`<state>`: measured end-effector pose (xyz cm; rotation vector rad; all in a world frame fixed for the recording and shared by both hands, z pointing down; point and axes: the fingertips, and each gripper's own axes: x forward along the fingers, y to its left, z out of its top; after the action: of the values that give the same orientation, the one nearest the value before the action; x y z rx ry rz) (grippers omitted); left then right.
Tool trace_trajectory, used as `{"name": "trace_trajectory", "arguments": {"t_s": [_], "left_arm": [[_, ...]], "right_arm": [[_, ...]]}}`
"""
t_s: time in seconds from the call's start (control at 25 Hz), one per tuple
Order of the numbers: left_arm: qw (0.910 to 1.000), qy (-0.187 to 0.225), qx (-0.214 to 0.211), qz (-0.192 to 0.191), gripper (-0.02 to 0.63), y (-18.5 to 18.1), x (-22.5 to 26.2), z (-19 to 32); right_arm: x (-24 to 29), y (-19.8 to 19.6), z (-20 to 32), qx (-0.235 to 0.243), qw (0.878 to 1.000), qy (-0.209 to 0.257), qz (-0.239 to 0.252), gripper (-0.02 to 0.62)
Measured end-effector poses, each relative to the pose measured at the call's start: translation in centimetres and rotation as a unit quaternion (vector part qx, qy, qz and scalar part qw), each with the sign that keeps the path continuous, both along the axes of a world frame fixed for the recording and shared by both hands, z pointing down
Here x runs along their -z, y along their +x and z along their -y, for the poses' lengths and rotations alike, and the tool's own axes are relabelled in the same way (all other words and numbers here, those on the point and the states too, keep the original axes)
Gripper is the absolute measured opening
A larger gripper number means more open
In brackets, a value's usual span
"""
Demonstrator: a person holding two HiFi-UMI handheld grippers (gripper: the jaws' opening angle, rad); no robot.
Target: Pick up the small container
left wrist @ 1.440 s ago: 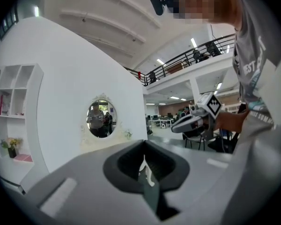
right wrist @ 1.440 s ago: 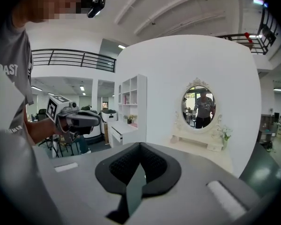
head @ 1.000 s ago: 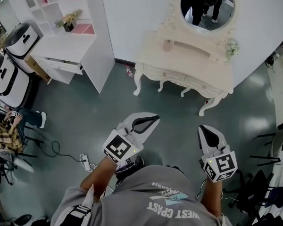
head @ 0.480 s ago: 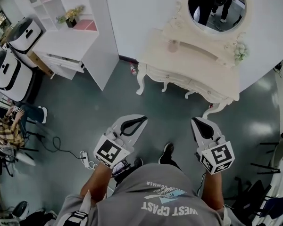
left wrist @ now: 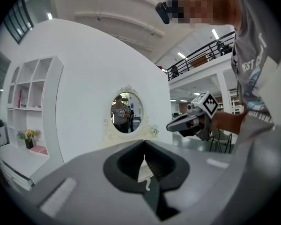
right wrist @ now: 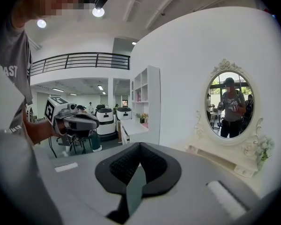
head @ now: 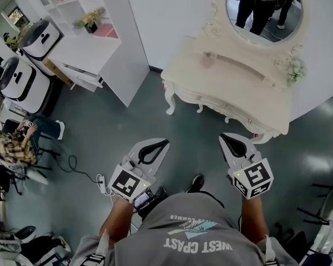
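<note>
A small pinkish container [head: 208, 60] stands on the cream dressing table [head: 233, 87] below the oval mirror [head: 263, 7], far ahead of both grippers. In the head view my left gripper [head: 165, 142] and right gripper [head: 225, 136] are held out over the grey floor, short of the table. Both are shut with nothing in them. In the left gripper view my left gripper [left wrist: 144, 142] points at the mirror, and the right gripper [left wrist: 171, 125] shows at its right. The right gripper view shows my right gripper [right wrist: 140, 144] with its jaws together and the left gripper [right wrist: 96, 122] beside it.
A white shelf unit [head: 100, 43] stands at the back left, with white machines [head: 22, 82] beside it. A seated person [head: 14, 148] is at the far left. A cable and power strip [head: 101, 183] lie on the floor. Flowers [head: 296, 70] sit on the table's right end.
The person has walked forward, so the dressing table and mirror are nearer and larger. Both grippers stay shut and held out in front.
</note>
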<state>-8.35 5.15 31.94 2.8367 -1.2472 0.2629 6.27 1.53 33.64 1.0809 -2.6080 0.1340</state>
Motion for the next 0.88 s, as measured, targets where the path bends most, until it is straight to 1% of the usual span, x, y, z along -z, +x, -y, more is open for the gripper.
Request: {"name": "trace_trajectory", "arguments": {"t_s": [0.2,0.36,0.48,0.68,0.8,0.88], "left_arm": [[0.9995,-0.005,0.029,0.014,0.003,3.2,-0.2,2.2],[0.9989,0.0,0.033,0.032,0.003,6.1,-0.1,4.0],[0.9984,0.013,0.025,0.049,0.003,7.9,0.0,5.3],[0.9989,0.001,0.005,0.046,0.003,10.5,0.5,7.5],[0.9984,0.014,-0.018,0.052,0.003,11.4,0.1,9.8],[0.9978,0.012,-0.035,0.055,0.003,11.7,-0.6,11.3]], "right_arm": [[-0.2,3.1,3.1,0.025,1.0,0.002,0.012,0.002],[0.0,6.0,5.1,0.031,0.999,0.009,0.026,0.002],[0.0,8.0,6.2,0.026,0.999,0.012,0.03,0.002],[0.0,10.5,7.6,0.004,0.999,0.008,0.039,0.002],[-0.7,11.7,8.8,-0.016,0.999,0.001,0.036,0.002],[-1.1,12.2,9.5,-0.032,0.999,-0.002,0.034,0.002]]}}
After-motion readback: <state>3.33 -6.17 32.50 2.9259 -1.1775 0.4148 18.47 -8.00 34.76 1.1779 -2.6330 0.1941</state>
